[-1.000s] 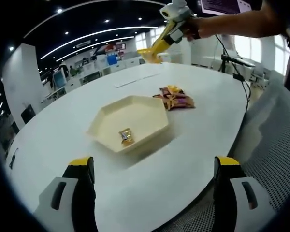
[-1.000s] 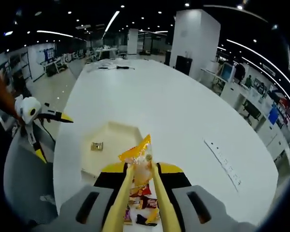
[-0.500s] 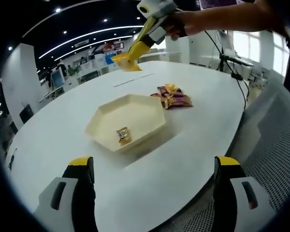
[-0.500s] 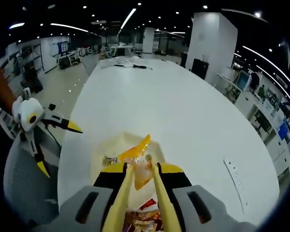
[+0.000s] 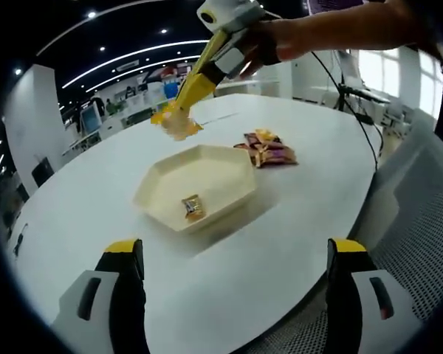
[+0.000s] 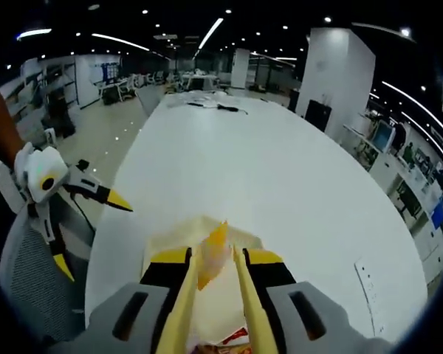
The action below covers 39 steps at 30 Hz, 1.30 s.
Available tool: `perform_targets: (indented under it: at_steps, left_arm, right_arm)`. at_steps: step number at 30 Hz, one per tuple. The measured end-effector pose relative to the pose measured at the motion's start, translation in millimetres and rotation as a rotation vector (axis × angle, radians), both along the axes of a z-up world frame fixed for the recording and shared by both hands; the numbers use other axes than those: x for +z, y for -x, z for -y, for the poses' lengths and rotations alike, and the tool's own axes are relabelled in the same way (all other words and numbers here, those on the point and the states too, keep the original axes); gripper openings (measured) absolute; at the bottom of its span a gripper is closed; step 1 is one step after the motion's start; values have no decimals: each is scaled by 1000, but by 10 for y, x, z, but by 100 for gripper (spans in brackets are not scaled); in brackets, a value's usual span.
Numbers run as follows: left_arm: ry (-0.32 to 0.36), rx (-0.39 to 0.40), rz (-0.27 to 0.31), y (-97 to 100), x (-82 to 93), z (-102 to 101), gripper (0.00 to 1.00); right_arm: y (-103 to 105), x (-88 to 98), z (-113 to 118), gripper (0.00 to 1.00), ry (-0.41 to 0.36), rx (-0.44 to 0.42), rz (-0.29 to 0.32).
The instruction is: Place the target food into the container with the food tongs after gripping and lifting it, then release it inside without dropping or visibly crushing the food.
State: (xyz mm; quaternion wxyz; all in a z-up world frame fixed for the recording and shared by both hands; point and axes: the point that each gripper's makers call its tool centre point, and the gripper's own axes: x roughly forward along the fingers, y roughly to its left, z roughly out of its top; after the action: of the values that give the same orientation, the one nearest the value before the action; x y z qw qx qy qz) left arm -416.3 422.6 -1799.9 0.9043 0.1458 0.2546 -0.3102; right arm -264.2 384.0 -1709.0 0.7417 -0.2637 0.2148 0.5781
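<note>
In the left gripper view, the right gripper was seen at about eleven o'clock, held aloft by a person's hand, with the yellow food tongs pinched between its jaws. The tongs were closed on an orange snack packet, which hung in the air near the far rim of the cream hexagonal tray, not yet touching it. In the right gripper view, the same packet was seen clamped between the tong arms, with the tray lying directly beneath it.

The left gripper was held with its jaws well apart at six o'clock, gripping nothing, near the table edge. It also appeared in the right gripper view at nine o'clock, likewise spread.

One small wrapped sweet lay inside the tray, towards its near side. A heap of further snack packets rested on the white table, just beside the tray at about one o'clock from it.

The task was judged to be well advanced: the packet had been gripped and lifted clear of the heap and brought over the container without visible crushing. The lowering into the tray and the opening of the tongs inside it remained to be done.
</note>
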Motion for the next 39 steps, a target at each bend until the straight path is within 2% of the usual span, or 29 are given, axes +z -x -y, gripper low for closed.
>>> perform_targets:
  at_steps: [2, 7, 11, 25, 31, 33, 35, 39]
  left_arm:
    - [-4, 2, 1, -2, -3, -7, 99]
    - [-4, 6, 3, -5, 0, -14, 99]
    - [-5, 9, 6, -13, 4, -21, 99]
    - [-4, 10, 22, -28, 32, -30, 99]
    - [-6, 13, 23, -32, 27, -42, 99]
    - [-6, 17, 22, -35, 25, -46, 99]
    - [-6, 19, 19, -34, 22, -49, 99]
    - [-9, 13, 11, -25, 7, -43, 98]
  right_arm:
    - [-29, 23, -6, 27, -20, -7, 15]
    - [-19, 69, -2, 27, -66, -20, -17]
    - [-33, 174, 16, 28, -120, -39, -30]
    - [27, 398, 235, 28, -157, -55, -25]
    - [54, 507, 399, 27, -171, -65, -5]
    - [49, 558, 465, 27, -197, -79, -10]
    - [50, 568, 530, 26, -193, -81, 5]
    - [74, 563, 706, 26, -197, -99, -2]
